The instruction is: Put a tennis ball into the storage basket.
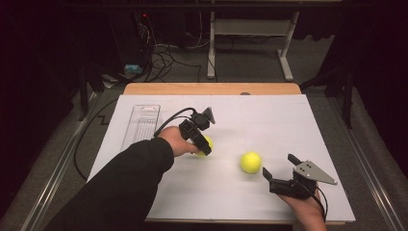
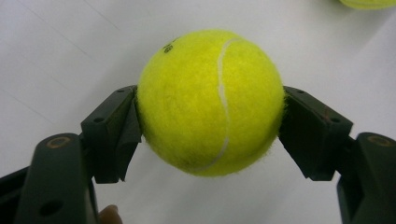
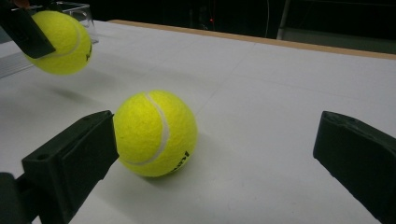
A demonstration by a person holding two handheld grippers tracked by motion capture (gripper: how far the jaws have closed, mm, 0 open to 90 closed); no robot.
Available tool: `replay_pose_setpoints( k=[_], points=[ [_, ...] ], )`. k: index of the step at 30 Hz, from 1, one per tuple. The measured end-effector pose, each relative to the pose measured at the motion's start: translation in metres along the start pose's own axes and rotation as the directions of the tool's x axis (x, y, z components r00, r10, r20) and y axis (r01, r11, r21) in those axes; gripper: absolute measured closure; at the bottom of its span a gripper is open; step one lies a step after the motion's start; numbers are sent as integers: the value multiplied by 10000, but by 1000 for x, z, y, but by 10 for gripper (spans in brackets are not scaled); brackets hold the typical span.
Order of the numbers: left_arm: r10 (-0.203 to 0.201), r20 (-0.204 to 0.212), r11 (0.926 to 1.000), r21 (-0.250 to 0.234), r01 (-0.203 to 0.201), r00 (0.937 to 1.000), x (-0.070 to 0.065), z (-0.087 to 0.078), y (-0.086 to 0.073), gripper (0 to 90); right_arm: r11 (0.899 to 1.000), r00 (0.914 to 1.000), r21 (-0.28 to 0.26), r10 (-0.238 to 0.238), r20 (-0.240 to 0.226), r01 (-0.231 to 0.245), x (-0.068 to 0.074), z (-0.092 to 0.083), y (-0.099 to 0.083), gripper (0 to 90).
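Note:
My left gripper (image 1: 206, 144) is shut on a yellow tennis ball (image 2: 210, 100), both pads pressed against its sides. The right gripper view shows that held ball (image 3: 60, 42) at top left, lifted off the white table with its shadow beneath. A second tennis ball (image 1: 250, 162) rests on the table right of centre. My right gripper (image 1: 279, 165) stands open just right of it and points at it. In the right gripper view this second ball (image 3: 155, 133) lies close to the left jaw, with a wide gap to the right jaw.
A clear plastic tray (image 1: 141, 124) lies at the table's left side, behind the left hand. The white table surface (image 1: 269, 120) ends in a wooden edge (image 1: 211, 88) at the back. Cables and table legs stand on the floor beyond.

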State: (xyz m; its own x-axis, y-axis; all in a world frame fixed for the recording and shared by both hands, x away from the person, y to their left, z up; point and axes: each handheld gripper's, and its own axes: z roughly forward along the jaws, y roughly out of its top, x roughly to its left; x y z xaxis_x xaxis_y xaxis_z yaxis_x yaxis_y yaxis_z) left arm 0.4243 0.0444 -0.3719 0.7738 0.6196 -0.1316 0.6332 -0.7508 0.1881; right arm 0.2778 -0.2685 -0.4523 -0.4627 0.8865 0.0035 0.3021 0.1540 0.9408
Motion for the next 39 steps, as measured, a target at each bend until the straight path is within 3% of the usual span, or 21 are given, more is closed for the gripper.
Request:
replay_pose_setpoints(
  k=[10, 18, 31, 39],
  points=[
    [207, 144, 9996, 175, -209, 9997, -3, -4, -13, 265, 10000, 10000, 8, -18, -6, 18, 0, 0, 0, 0],
    [61, 386, 9999, 133, -67, 9992, -2, -7, -24, 265, 10000, 10000, 23, -27, -12, 27, 1, 0, 0, 0],
    [17, 442, 10000, 84, -21, 9990, -4, -7, -39, 265, 10000, 10000, 35, -56, -30, 56, 1, 0, 0, 0],
    [6, 443, 9993, 386, -23, 9990, -8, -2, -46, 266, 10000, 10000, 26, -89, -20, 89, 1, 0, 0, 0]
  ],
)
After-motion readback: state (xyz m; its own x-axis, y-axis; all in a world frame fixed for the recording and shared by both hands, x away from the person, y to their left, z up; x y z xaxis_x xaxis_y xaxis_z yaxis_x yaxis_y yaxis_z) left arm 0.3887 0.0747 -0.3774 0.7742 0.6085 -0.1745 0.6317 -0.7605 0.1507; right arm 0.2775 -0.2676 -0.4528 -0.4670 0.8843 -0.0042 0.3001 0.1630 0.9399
